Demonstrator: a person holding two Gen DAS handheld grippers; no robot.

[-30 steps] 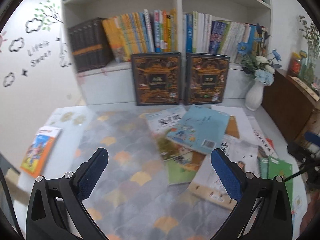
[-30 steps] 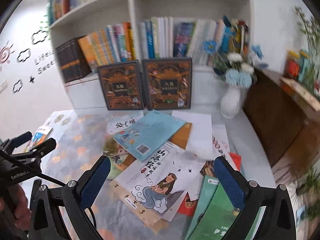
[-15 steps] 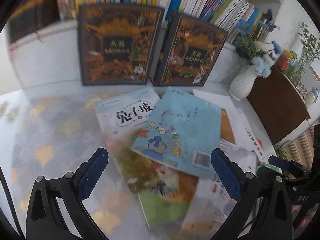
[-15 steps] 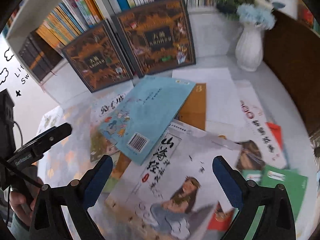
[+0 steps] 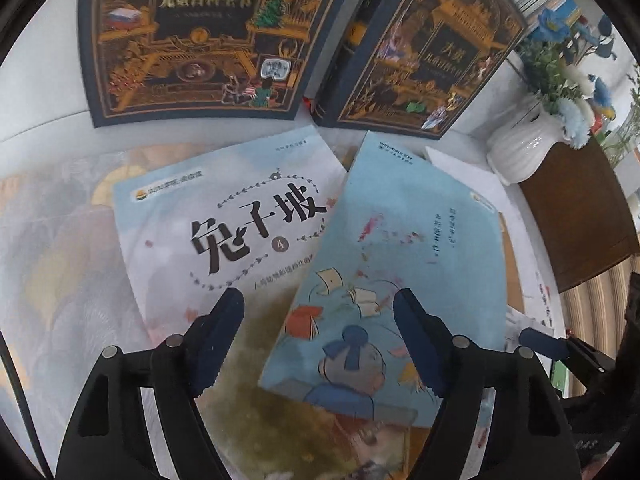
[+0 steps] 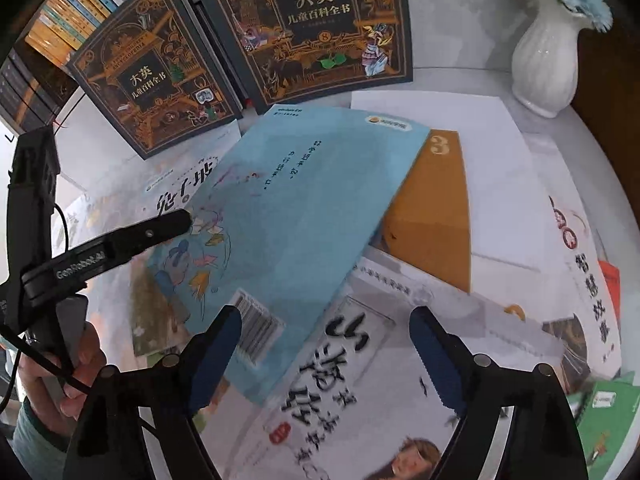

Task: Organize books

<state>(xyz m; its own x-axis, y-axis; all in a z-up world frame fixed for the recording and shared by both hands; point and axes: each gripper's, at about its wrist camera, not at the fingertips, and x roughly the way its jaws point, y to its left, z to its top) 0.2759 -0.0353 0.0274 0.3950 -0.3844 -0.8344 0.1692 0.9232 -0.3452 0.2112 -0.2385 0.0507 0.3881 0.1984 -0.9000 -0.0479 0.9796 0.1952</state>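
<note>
Both grippers' jaws closing (nothing gripped), left gripper [image 5: 318, 344] straddling blue book [image 5: 404, 248] edge.

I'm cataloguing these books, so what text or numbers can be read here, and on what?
"大英 儿童百科全书", "THE YOUNG CHILDREN'S ENCYCLOPEDIA", "8": right dark encyclopedia
"大英 儿童百科全书": left dark encyclopedia
"兔子坡", "4": pale book
"3": orange book
"GenRobot.AI": left gripper
"智慧故事": white book at right
Light blue book: small print and barcode digits unreadable.
</note>
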